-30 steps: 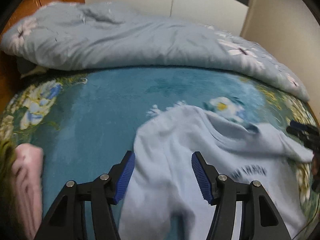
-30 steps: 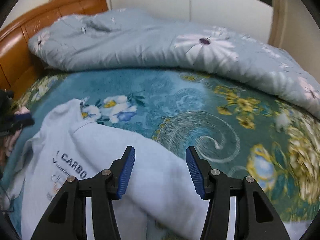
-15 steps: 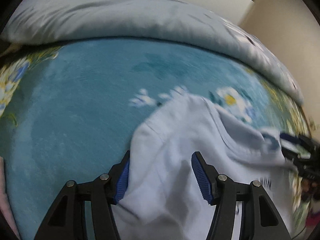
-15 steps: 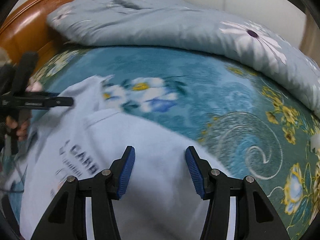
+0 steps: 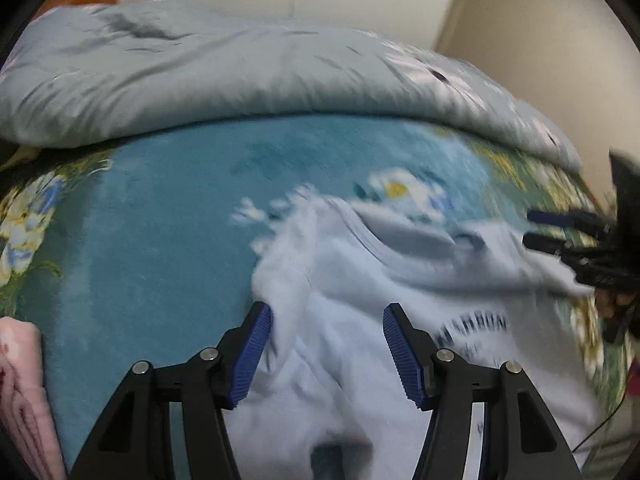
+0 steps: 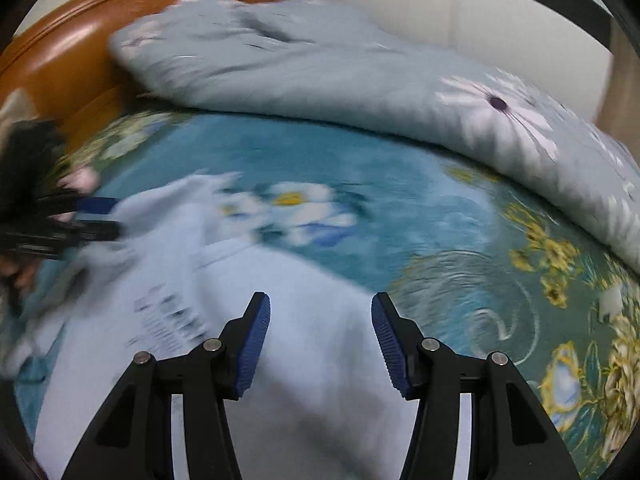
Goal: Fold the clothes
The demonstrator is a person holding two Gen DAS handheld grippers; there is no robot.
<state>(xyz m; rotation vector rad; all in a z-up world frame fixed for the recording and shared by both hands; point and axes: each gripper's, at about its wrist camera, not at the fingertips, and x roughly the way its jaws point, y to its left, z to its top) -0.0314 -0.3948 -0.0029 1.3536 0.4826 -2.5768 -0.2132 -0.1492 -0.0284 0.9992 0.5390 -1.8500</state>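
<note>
A pale blue sweatshirt (image 5: 360,280) with dark lettering lies spread on the teal flowered bed cover (image 5: 160,220). It also shows in the right wrist view (image 6: 280,320). My left gripper (image 5: 326,320) is open, its blue pads over the sweatshirt's left shoulder area. My right gripper (image 6: 320,316) is open over the sweatshirt's right side. In the left wrist view the right gripper (image 5: 560,228) shows at the right edge by a sleeve. In the right wrist view the left gripper (image 6: 92,216) shows at the left edge. Both views are blurred.
A grey-blue quilt (image 5: 240,80) with flowers is bunched along the far side of the bed. A pink folded garment (image 5: 24,392) lies at the left. A wooden headboard (image 6: 80,48) stands at the back left. A pale wall (image 6: 440,12) is behind.
Both grippers have shifted over the sweatshirt and tilted up, so more quilt and wall show. The sweatshirt's shoulder edge looks more rumpled. Both stay open.
</note>
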